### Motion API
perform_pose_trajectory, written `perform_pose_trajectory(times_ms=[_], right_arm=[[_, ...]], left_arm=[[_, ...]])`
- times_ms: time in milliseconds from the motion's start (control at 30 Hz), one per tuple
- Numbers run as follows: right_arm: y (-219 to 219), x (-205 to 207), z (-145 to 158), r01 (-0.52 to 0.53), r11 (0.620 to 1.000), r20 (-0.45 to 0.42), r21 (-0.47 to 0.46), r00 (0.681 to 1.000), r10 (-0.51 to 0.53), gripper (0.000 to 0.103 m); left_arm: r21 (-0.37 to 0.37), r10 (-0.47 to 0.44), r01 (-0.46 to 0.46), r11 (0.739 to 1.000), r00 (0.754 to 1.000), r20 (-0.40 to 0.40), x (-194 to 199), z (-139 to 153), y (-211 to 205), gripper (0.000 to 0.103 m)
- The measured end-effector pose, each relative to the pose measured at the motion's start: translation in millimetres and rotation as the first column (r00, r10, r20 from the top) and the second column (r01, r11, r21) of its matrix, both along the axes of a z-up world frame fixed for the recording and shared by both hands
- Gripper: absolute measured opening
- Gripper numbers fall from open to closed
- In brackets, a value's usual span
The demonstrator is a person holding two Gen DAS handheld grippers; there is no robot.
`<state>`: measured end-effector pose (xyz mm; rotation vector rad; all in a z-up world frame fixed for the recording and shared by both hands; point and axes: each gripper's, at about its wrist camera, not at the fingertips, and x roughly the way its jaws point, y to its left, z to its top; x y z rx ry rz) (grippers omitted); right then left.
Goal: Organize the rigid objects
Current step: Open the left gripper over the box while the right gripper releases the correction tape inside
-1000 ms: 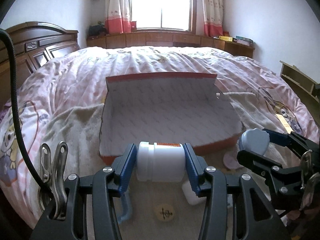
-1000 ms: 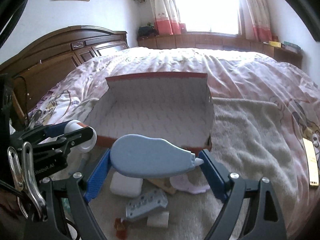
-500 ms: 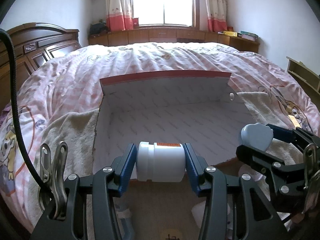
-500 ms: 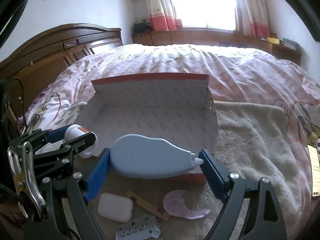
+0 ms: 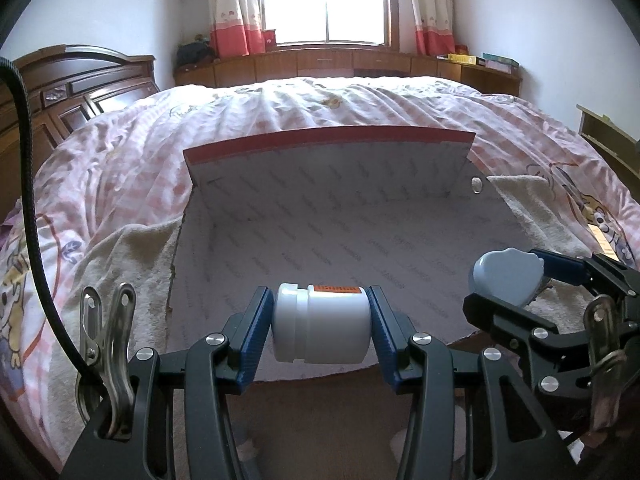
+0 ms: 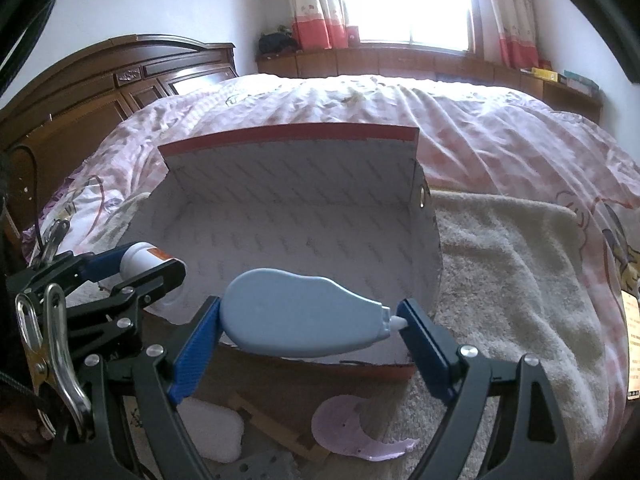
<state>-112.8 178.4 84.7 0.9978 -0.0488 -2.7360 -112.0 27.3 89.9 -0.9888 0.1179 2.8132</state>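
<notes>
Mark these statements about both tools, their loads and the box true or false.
1. The left tool grips a white jar sideways. True.
2. The right tool is empty. False: it holds a blue-grey correction-tape dispenser lengthwise between its pads.
3. The cardboard box already holds several items. False: its visible inside is bare.
4. A pink crescent-shaped piece lies on the towel outside the box. True.
5. The box lies on a bed. True.

Place: a home bedroom
Evidence: bed (image 5: 320, 104) with pink quilt; carved headboard (image 6: 120, 76) left of it; curtained window (image 5: 324, 0) beyond
</notes>
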Motion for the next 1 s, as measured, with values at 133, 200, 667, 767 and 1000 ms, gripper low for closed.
perform_pose_trajectory(times_ms=[133,200,667,767,1000], right_arm=[[-0.7,-2.3,-2.1,0.002,1.0,0.001,0.007,1.0,-0.002,0.09],[-1.4,-3.2,-2.5,0.003,1.0,0.0,0.011,1.0,-0.003,0.09],[1.2,-7.9,-2.8,0.019,1.0,0.003,-0.008,1.0,-0.019,0.09],[2.3,-7.8,-2.3,0.019,1.0,0.003,-0.021,1.0,-0.019,0.09],[6.9,-7.0,-0.5,0.027,0.998,0.002,-0.048,1.0,-0.027,0.09]], left_arm=[[0.004,-0.004,0.004,1.0,1.0,0.009,-2.8,-3.1,-0.4,0.049],[0.003,-0.009,0.008,1.0,1.0,0.012,-3.8,-4.3,0.6,0.049],[-0.011,0.005,-0.004,1.0,1.0,0.001,-4.1,-2.9,2.4,0.049],[-0.01,0.006,-0.006,1.0,1.0,0.009,-4.6,-3.9,1.9,0.049],[-0.007,0.01,-0.01,1.0,1.0,0.014,-4.1,-3.9,0.4,0.049]])
